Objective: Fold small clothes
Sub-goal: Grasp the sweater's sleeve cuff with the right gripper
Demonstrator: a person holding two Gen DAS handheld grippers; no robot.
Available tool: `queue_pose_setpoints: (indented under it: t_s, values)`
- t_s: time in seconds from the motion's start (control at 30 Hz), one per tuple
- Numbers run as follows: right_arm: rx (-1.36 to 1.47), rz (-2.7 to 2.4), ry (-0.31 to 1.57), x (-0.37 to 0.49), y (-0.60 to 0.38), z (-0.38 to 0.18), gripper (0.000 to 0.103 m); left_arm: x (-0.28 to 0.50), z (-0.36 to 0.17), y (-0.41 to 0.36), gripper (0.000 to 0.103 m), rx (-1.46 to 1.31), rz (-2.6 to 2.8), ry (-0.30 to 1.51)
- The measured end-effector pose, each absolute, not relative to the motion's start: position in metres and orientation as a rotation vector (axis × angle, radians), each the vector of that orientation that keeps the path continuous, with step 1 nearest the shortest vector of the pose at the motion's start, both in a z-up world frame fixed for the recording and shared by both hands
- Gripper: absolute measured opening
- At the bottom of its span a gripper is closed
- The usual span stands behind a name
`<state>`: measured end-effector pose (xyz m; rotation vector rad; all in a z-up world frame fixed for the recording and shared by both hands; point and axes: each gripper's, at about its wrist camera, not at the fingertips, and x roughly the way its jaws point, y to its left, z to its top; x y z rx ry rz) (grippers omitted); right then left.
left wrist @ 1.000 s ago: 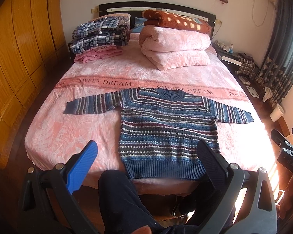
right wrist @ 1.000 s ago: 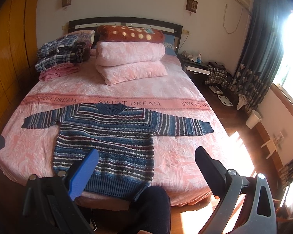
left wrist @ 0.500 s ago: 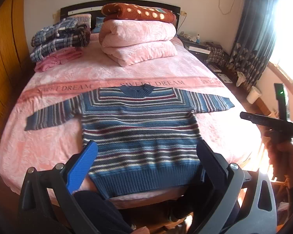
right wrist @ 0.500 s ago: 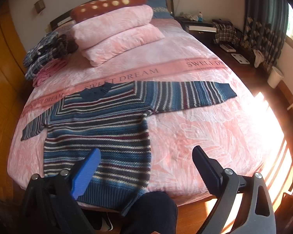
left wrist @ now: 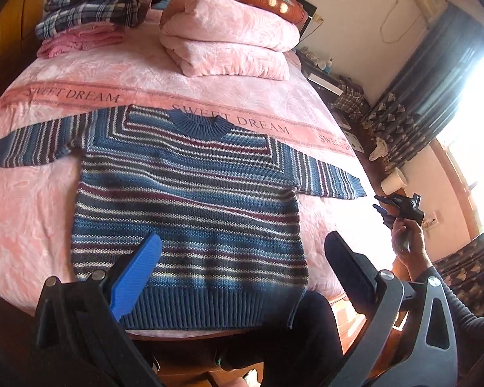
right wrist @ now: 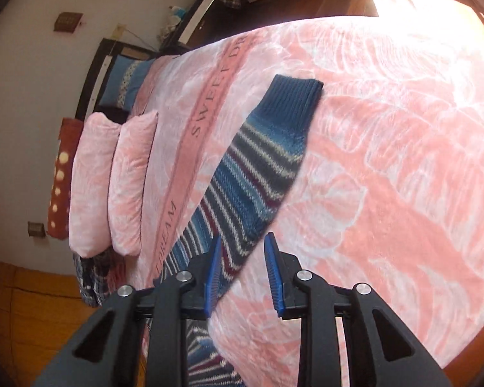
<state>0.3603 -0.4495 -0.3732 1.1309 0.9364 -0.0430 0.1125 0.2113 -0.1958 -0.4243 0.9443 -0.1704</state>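
The right tongs (right wrist: 242, 274) now sit rolled on their side low over the sweater's (left wrist: 190, 200) right sleeve (right wrist: 258, 174), their jaws drawn much closer together than a moment ago, with a gap remaining. The left tongs (left wrist: 242, 258) have edged nearer the hem, jaws wide as before.

bright daylight | window (left wrist: 474, 103) glare blown out | perhaps slight blur | fisheye-warped edges

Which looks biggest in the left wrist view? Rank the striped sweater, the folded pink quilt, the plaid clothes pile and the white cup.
1. striped sweater, though it lies nearest the camera, which inflates it.
2. folded pink quilt.
3. plaid clothes pile, clearly smaller than the quilt beside it.
4. white cup, smallest by far.
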Motion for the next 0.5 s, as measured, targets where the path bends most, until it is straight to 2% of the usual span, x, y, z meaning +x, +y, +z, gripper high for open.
queue_pose_setpoints:
  t_s: [0.2, 0.5]
  values:
    - [1.23, -0.115, 0.88, 0.412, -0.502, -0.412, 0.028, 0.139, -0.222, 0.205, 0.1, -0.441, -0.147, 1.014]
    - [1.254, -0.246, 0.947, 0.449, -0.526, -0.459, 0.028, 0.16, -0.251, 0.204, 0.1, -0.453, -0.114, 1.077]
